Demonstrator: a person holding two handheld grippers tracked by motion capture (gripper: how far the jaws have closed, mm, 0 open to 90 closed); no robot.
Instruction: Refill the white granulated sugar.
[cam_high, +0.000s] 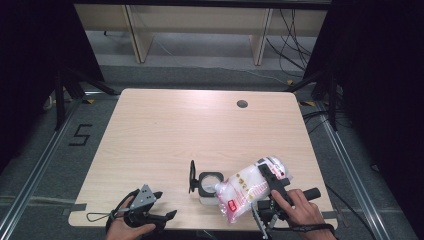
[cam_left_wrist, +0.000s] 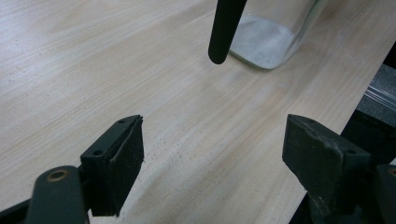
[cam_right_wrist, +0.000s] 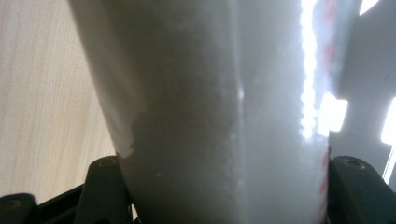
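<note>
The right gripper (cam_high: 272, 182) is pinching a plastic bag (cam_high: 248, 192) of white powder, tilting its low end over the open mouth of a glass jar (cam_high: 210, 184) near the counter's (cam_high: 190, 130) front edge. The jar's black lid (cam_high: 192, 176) is standing open. The left gripper (cam_high: 167, 209) is resting spread at the front left, holding nothing.
</note>
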